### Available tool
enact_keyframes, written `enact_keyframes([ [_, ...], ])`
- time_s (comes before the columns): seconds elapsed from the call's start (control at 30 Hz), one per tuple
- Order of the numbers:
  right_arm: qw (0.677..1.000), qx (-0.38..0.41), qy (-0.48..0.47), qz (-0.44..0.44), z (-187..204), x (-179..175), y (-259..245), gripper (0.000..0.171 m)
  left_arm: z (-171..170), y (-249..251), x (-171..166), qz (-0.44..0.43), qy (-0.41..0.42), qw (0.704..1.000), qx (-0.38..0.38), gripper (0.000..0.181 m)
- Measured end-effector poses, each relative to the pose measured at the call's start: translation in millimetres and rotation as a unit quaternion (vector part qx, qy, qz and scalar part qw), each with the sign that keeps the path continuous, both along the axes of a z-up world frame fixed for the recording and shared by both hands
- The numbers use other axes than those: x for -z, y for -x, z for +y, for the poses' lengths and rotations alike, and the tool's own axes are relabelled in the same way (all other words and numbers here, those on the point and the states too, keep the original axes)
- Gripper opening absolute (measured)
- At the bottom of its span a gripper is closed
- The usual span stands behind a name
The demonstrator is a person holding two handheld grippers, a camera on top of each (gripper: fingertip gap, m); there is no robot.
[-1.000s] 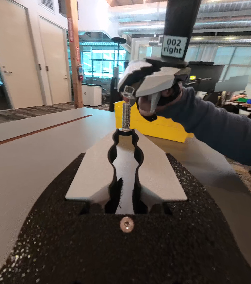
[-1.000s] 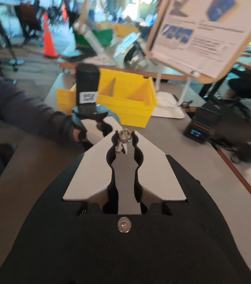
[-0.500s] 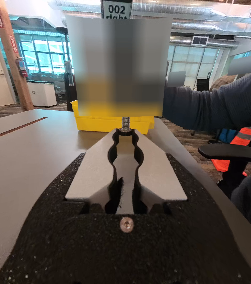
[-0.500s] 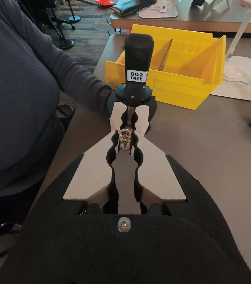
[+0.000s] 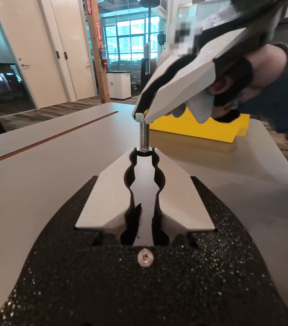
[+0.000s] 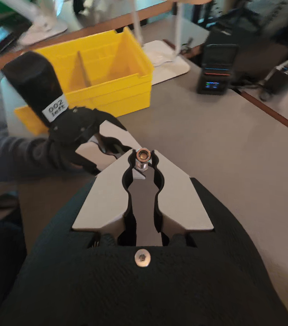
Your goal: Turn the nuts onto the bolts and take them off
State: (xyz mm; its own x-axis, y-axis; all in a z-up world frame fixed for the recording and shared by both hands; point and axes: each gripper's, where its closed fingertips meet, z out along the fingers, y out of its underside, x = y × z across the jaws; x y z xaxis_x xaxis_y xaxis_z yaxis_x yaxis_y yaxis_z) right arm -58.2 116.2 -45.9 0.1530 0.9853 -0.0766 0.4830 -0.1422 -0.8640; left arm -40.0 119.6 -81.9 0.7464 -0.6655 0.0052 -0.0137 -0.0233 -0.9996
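You are holding the bolt (image 5: 144, 135) upright with your left gripper (image 5: 144, 152), whose two fingertips are closing on the bolt's lower end, on what looks like its head or a washer there. Your right gripper (image 5: 140, 116) is coming down onto the top of the bolt from the upper right, and its tips are pinching the nut (image 5: 139, 117) at the very top of the thread. In the right wrist view, the nut (image 6: 143, 155) is sitting between the tips of your right gripper (image 6: 143, 156), and you are looking straight through its hole.

Judging from this, the nut is only at the first turns, since almost all of the thread below it is bare. I cannot tell from these blurred pictures whether the nut is already engaging the thread or only resting on the bolt's end. So the turning on is at its start, or the taking off is nearly finished; which one, the pictures do not say. No other nuts or bolts are showing.

Your right hand (image 5: 256, 75) is gripping its tool from behind, with the wrist raised and the tool tilting down toward the bolt. Your left gripper is lying nearly level, pointing forward over the grey table (image 5: 51, 167). The yellow bin (image 6: 104, 70) is standing well beyond both grippers' tips.
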Motion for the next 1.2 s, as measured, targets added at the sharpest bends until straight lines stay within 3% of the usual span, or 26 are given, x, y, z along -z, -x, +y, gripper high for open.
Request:
enact_keyframes([
  [0.2, 0.996, 0.062, -0.046, 0.035, -0.5, 0.7, -2.8, 0.018, -0.5, -4.2, 1.8, 0.0, 0.003, 1.0, 0.005, 0.014],
  [0.3, 0.995, 0.049, -0.047, 0.078, -5.8, -5.0, -1.4, 0.054, -0.5, -4.5, 2.7, -0.007, 0.008, 1.0, 0.009, 0.014],
  [0.57, 0.986, -0.017, -0.038, 0.163, -26.7, -4.5, 5.4, 0.063, -8.3, -12.3, -4.1, -0.038, 0.003, 0.998, 0.052, 0.014],
  [1.03, 0.977, -0.012, -0.057, 0.203, -30.8, -3.2, -8.4, 0.063, -1.1, 5.3, -10.0, -0.098, 0.026, 0.994, 0.045, 0.014],
  [1.2, 0.972, -0.014, -0.05, 0.229, -25.9, -9.7, 0.6, 0.071, -12.3, -19.8, -2.1, -0.056, 0.027, 0.994, 0.092, 0.014],
])
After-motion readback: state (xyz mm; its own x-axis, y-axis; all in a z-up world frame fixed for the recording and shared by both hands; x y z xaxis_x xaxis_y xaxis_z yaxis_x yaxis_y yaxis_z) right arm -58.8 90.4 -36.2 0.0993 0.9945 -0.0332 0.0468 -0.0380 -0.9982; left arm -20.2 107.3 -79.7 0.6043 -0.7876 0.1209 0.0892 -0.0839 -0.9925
